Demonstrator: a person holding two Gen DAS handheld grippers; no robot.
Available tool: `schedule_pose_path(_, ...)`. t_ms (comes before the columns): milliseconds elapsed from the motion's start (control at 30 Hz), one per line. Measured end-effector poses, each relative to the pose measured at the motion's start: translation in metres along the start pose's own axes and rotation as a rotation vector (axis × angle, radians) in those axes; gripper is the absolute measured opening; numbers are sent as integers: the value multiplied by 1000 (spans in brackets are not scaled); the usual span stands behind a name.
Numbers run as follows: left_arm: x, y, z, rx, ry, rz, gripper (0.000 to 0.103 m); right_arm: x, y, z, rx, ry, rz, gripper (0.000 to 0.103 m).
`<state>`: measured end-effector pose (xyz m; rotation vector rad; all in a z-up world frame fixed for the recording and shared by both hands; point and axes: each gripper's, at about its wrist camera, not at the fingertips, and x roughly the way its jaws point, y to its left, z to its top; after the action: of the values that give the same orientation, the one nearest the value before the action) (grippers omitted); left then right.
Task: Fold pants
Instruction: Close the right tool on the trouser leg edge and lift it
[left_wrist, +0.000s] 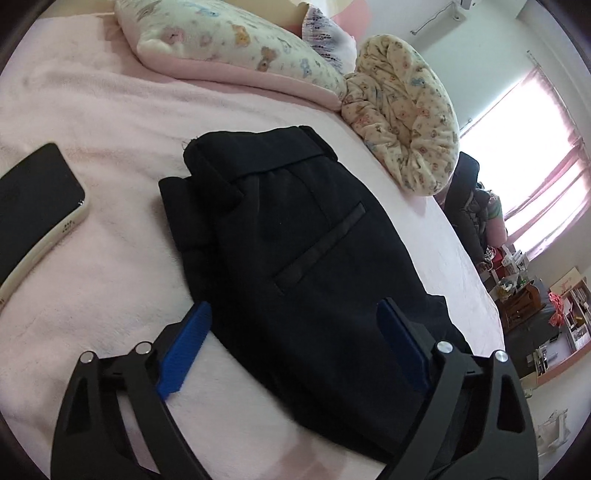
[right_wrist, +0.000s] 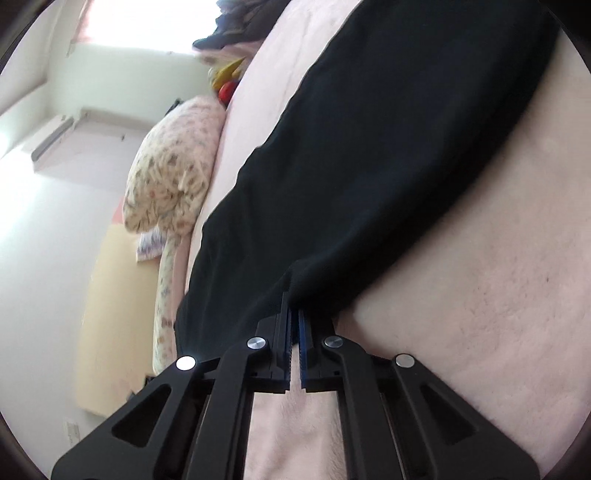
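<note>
Black pants (left_wrist: 295, 236) lie folded on a pink blanket (left_wrist: 110, 122), waistband at the far end, a back pocket slit facing up. My left gripper (left_wrist: 293, 314) is open, its blue pads (left_wrist: 184, 343) spread wide on either side of the near end of the pants. In the right wrist view the pants (right_wrist: 388, 155) stretch away across the bed. My right gripper (right_wrist: 293, 306) is shut on an edge of the black fabric, which bunches at the fingertips.
A black phone in a white case (left_wrist: 37, 206) lies on the blanket to the left of the pants. Floral pillows (left_wrist: 236, 40) and a rolled floral quilt (left_wrist: 402, 110) sit at the far side. The bed's right edge drops to cluttered furniture (left_wrist: 532, 306).
</note>
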<state>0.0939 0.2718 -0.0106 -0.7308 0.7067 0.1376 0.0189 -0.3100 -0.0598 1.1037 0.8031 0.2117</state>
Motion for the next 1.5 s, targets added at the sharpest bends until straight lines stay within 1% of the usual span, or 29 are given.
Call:
schedule_pose_path(33,-1,0,-3,12,1,8,91,-3,5,-1,-31,36,-22,8)
schedule_pose_path(100,1,-1,-1,21,-2,19,91,-12,13,-4,-76,52,-36,9)
schedule_pose_path(133,1,-4,-1,18,-4,19,91,-23,19,-4,-118,22,-37,9)
schedule_pose_path(200,-2,-4,-2,1,-10,11,92,-47,29,2,-197,-73,-31,9)
schedule_pose_path(267,-4,-5,-2,-13,-27,-10,92,-65,33,20,-240,-171,-53,9)
schedule_pose_path(333,-2,-10,-1,-4,-32,-41,95,-69,26,41,-227,-199,-109,9)
schedule_pose_path(433,2,-9,-3,7,-15,-12,97,-71,-4,73,-150,-239,-227,9)
schedule_pose_path(467,3,-8,-3,7,-11,-9,97,-72,-25,83,-97,-252,-283,9)
schedule_pose_path(500,4,-9,-3,11,-12,0,97,-70,-41,89,-53,-227,-239,0)
schedule_pose_path(533,5,-10,-3,16,-14,5,97,-73,-54,92,4,-211,-172,0)
schedule_pose_path(567,5,-12,-4,23,-15,12,98,-79,-58,93,50,-203,-132,0)
schedule_pose_path(600,6,-13,-4,29,-16,17,99,-85,-55,93,56,-211,-140,2)
schedule_pose_path(633,6,-14,-4,34,-18,24,99,-96,-49,93,37,-250,-144,4)
schedule_pose_path(667,6,-15,-4,32,-20,24,99,-116,-44,94,8,-324,-128,4)
schedule_pose_path(700,5,-14,-4,23,-22,17,99,-129,-42,95,8,-374,-127,7)
schedule_pose_path(733,3,-13,-3,12,-25,7,99,-149,-44,99,31,-441,-132,27)
schedule_pose_path(767,0,-12,-3,-5,-36,-12,99,-162,-49,101,54,-480,-146,47)
schedule_pose_path(800,-3,-10,-2,-18,-47,-33,99,-180,-57,107,94,-531,-185,80)
schedule_pose_path(867,-7,-10,-1,-30,-66,-59,99,-208,-74,117,159,-602,-221,79)
schedule_pose_path(900,-9,-9,0,-34,-75,-73,99,-216,-81,121,180,-615,-227,73)
schedule_pose_path(933,-11,-10,0,-38,-84,-87,99,-224,-91,125,214,-632,-233,64)
schedule_pose_path(1000,-12,-11,-1,-41,-94,-99,99,-233,-106,130,277,-649,-237,62)
schedule_pose_path(1033,-12,-12,-1,-40,-93,-99,100,-234,-113,133,299,-645,-249,60)
schedule_pose_path(1100,-10,-14,-2,-33,-85,-87,100,-236,-124,139,323,-635,-281,60)
schedule_pose_path(1167,-7,-15,-2,-32,-79,-82,100,-245,-137,141,337,-625,-304,58)
schedule_pose_path(1233,-6,-15,-2,-29,-75,-76,100,-243,-143,144,344,-618,-328,56)
schedule_pose_path(1400,0,-17,-3,-22,-63,-64,100,-227,-135,151,302,-620,-356,54)
schedule_pose_path(1467,1,-18,-2,-20,-63,-59,100,-225,-139,157,295,-628,-359,51)
schedule_pose_path(1500,2,-18,-2,-18,-62,-57,101,-224,-141,158,295,-636,-354,48)
